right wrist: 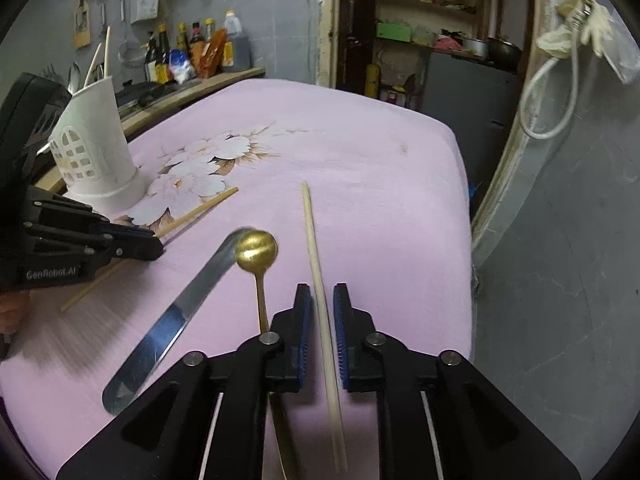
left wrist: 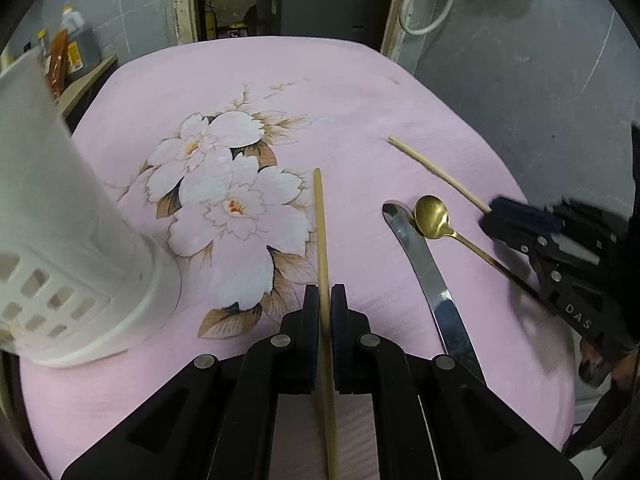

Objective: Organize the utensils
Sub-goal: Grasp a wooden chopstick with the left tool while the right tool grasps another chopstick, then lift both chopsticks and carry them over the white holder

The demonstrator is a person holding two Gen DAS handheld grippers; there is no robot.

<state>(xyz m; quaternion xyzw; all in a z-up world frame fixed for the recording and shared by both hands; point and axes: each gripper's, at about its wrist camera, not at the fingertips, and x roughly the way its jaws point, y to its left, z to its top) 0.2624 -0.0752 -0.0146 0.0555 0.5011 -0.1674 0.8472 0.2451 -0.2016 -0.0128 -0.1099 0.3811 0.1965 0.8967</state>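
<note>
A wooden chopstick (left wrist: 322, 240) runs between the pads of my left gripper (left wrist: 325, 300), which is shut on it; it also shows in the right wrist view (right wrist: 200, 210). A second chopstick (right wrist: 316, 248) lies on the pink cloth between the fingers of my right gripper (right wrist: 323, 304), which straddles it with a gap on each side, open. It also shows in the left wrist view (left wrist: 436, 172). A gold spoon (right wrist: 256, 252) and a steel knife (right wrist: 176, 316) lie between the grippers. A white utensil holder (right wrist: 96, 140) stands at the left with utensils in it.
The table is covered by a pink floral cloth (right wrist: 360, 152). Bottles (right wrist: 192, 52) stand on a shelf behind the holder. The cloth's right edge drops beside a grey wall (right wrist: 560, 260). A doorway with shelves (right wrist: 420, 32) is at the back.
</note>
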